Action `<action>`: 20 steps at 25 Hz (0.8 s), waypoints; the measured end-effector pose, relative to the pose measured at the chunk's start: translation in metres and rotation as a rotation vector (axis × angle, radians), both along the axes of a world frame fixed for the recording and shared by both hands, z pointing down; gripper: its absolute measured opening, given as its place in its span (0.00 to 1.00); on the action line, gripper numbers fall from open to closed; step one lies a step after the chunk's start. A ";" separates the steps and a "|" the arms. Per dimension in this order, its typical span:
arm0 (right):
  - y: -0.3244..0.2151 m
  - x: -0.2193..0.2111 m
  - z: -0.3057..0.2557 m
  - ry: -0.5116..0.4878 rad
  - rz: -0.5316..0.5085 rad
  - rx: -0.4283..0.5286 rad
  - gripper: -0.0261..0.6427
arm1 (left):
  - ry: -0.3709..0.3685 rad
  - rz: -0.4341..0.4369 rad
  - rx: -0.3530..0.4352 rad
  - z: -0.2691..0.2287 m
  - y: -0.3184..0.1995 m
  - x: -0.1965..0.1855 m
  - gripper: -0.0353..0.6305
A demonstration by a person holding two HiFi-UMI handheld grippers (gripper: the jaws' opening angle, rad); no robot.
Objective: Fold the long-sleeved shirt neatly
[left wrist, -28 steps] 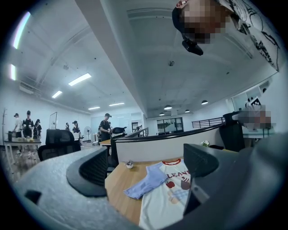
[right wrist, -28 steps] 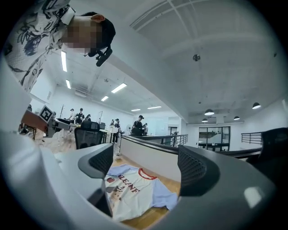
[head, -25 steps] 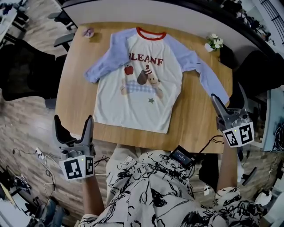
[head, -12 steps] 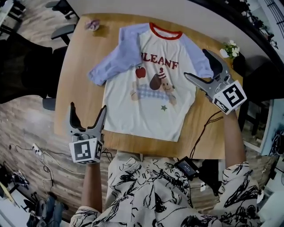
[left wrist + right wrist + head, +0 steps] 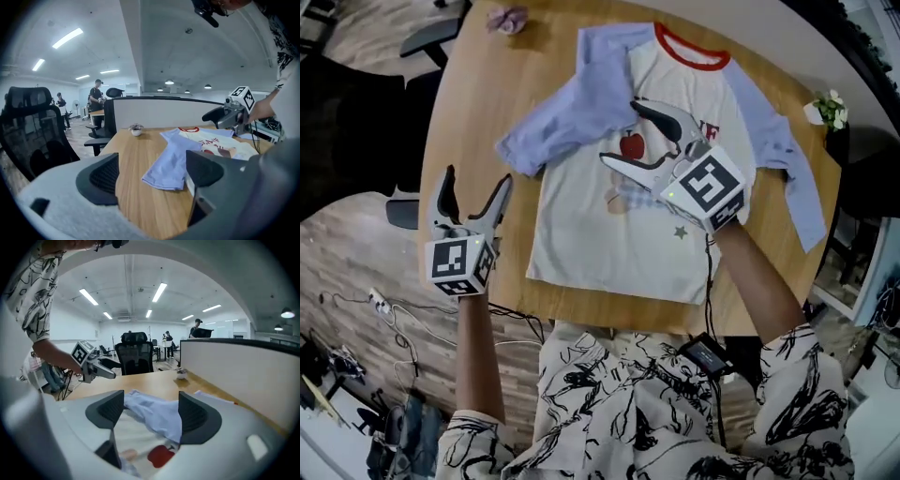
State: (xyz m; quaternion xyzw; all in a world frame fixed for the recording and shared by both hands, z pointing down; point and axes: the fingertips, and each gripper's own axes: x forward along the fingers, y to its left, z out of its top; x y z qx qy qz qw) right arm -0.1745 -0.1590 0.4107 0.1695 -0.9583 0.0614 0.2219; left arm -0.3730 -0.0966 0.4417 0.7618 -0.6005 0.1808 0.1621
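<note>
You are holding the left gripper wide apart at the left edge of the smooth wooden table. Its jaws have just been closing slightly, and nothing is between them. Your right gripper, also wide, just narrowing and empty, is hanging above the chest of the cream, red-collared long-sleeved shirt, which is lying flat mid-table. The shirt's soft lilac sleeve is lying rumpled, reaching toward the left edge. A small white potted plant is sitting at the far right corner.
</note>
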 end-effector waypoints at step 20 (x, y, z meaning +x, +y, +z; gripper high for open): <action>0.064 -0.142 0.146 0.245 0.013 -0.201 0.22 | -0.080 0.296 -0.249 0.119 -0.054 -0.001 0.38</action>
